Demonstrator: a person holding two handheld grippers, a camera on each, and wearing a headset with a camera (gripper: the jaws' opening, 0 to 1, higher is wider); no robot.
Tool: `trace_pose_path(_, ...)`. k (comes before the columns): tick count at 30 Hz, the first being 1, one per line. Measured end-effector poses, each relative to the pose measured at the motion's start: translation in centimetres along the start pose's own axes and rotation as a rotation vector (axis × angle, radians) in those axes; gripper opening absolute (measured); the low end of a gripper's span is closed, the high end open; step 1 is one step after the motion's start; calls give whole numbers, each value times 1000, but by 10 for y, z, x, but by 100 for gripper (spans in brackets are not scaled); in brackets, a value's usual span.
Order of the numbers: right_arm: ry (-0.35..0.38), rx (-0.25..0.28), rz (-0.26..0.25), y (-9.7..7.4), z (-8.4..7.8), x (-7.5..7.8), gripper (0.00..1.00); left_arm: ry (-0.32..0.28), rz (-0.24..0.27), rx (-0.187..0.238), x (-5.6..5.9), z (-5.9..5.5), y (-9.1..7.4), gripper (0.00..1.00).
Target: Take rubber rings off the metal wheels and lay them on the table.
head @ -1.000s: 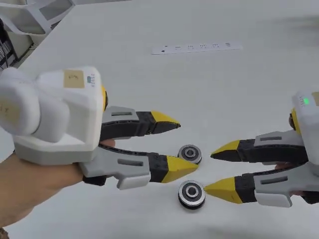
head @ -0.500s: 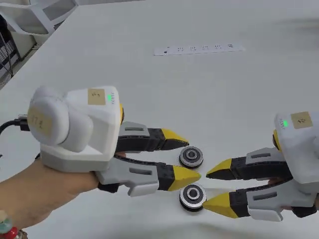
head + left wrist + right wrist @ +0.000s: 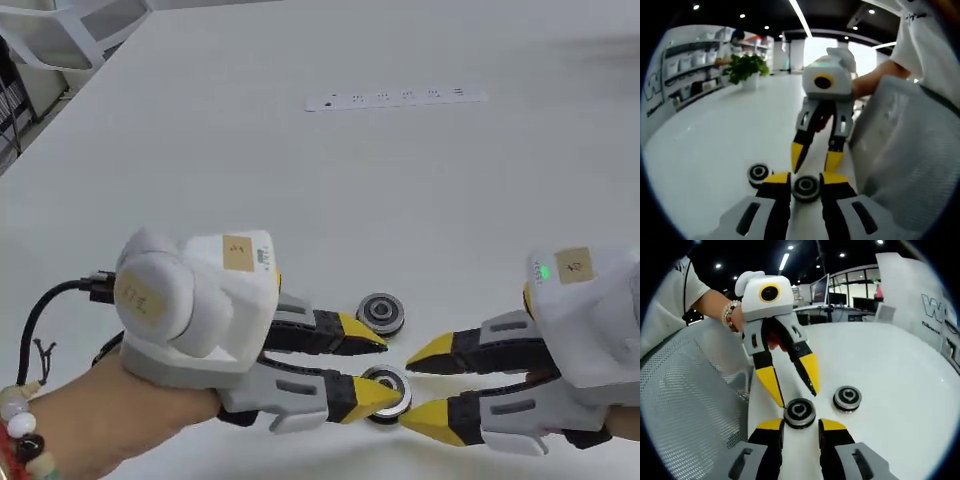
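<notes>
1. The near wheel [image 3: 385, 393] lies flat on the desk [image 3: 300, 200] with its dark rubber ring [image 3: 800, 425] seated round the rim; we see no ring lying loose, so we judge the task barely begun.
2. The left hand-held gripper [image 3: 378, 368] reaches the near wheel from one side; its jaws stand about a wheel's width apart, with the wheel between the yellow tips; we cannot tell whether they press on it.
3. The right hand-held gripper [image 3: 408, 390] faces the near wheel from the opposite side; its jaws are moderately apart and hold nothing, the tips just short of the wheel.
4. We read the step in hand as pinning the wheel with one gripper so the other can work the ring; the next move calls for a firm hold on the metal, then a tip hooked under the ring's edge and drawn outward; the ring may stretch and slip back.
5. The far wheel [image 3: 381, 312] sits just beyond the near wheel, apart from it, its ring on; a swinging jaw could knock it.
6. Farther beyond the near wheel lies open desk up to a power strip [image 3: 397, 97], well apart; that gives room to lay rings.
7. On the person's side of the near wheel the desk's edge runs close, with a grey mesh surface [image 3: 685, 405] past it; we would lay rings away from that edge.
</notes>
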State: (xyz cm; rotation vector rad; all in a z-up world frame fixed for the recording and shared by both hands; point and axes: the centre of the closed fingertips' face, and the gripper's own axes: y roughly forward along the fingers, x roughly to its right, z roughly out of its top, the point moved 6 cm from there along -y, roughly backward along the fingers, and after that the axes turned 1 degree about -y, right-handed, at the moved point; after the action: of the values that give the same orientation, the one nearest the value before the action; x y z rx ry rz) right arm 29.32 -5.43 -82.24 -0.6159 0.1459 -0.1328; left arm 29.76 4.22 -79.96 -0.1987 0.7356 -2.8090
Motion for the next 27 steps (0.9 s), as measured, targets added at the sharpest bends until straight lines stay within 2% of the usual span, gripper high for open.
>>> trace_pose_path(2,-2,-3,-2,1,-1,0,24,-23,2,3,-1,-3,1,21)
trace_pose_path(8,-18,-15,-5,3,-3,-1,23,-31,12,-13,-2,-9,2,20)
trace_pose_path(14,-19,-14,-13,4,-4,0,22,-17,3,-17,2,-10,4,17)
trace_pose_path(19,-19,-20,-21,4,-5,0,23,-22,10,-30,-1,-13,6,17)
trace_pose_path(27,-22,-22,-25,3,-5,0,23,22,4,-43,1,-16,7,15)
